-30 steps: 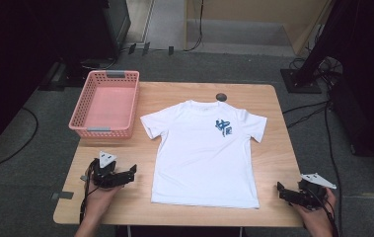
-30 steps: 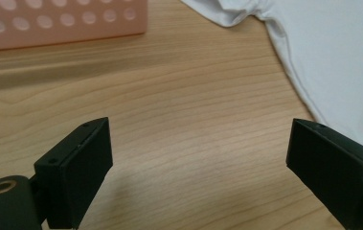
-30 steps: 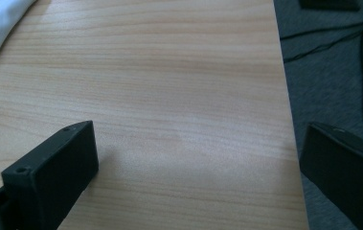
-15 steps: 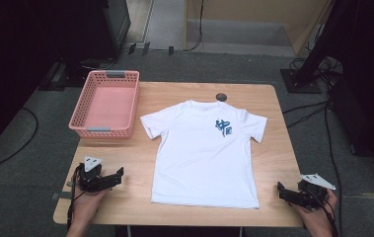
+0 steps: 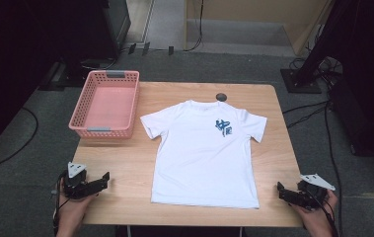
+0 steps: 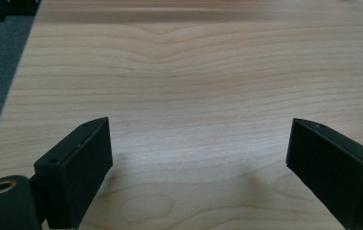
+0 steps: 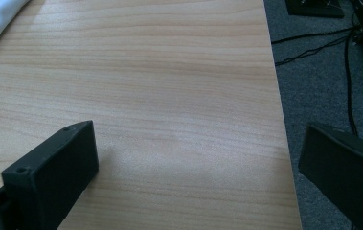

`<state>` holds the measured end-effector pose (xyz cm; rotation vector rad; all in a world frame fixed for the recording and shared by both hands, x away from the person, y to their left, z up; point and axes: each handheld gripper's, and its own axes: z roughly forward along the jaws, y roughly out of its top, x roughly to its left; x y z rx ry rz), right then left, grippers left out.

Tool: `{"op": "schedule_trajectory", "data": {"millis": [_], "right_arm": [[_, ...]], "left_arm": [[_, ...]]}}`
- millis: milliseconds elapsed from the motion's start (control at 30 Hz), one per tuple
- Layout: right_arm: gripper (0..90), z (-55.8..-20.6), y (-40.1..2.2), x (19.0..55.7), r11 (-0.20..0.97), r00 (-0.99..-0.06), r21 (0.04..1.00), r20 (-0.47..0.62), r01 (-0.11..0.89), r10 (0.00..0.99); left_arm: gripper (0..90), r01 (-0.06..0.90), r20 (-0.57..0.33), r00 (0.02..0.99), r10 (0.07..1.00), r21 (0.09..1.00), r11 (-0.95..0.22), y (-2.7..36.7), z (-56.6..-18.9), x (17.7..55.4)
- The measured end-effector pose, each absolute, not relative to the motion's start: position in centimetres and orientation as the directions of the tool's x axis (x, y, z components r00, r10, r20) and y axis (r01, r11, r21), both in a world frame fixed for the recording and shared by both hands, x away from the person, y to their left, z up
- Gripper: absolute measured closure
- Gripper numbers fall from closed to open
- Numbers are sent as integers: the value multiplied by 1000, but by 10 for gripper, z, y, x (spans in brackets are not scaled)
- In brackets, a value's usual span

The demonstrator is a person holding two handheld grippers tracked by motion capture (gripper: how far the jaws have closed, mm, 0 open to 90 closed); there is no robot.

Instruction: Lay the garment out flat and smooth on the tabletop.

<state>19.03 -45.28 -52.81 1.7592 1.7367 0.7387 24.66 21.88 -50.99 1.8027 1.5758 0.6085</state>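
One white shirt (image 5: 205, 153) lies flat on the table (image 5: 120, 163), beside one pink basket (image 5: 106, 103). Two grippers, left (image 5: 106, 176) and right (image 5: 279, 187), have jaws wide apart, holding nothing.

The blue print (image 5: 223, 127) on the white short-sleeved T-shirt (image 5: 205, 155) is too small to read. In the right gripper view, the picture's edge cuts that shirt down to a corner.

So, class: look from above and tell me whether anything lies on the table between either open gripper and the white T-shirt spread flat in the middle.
Nothing visible does. Bare wooden table separates the left gripper from the white T-shirt, and likewise the right gripper. The pink plastic basket sits off at the far left, out of both paths.
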Motion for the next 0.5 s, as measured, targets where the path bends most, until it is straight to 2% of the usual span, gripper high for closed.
{"op": "schedule_trajectory", "data": {"millis": [500], "right_arm": [[0,-528,-452,190,-16,18,718,4,695,1000]], "left_arm": [[89,690,-57,117,991,723,-39,245,-516,235]]}}
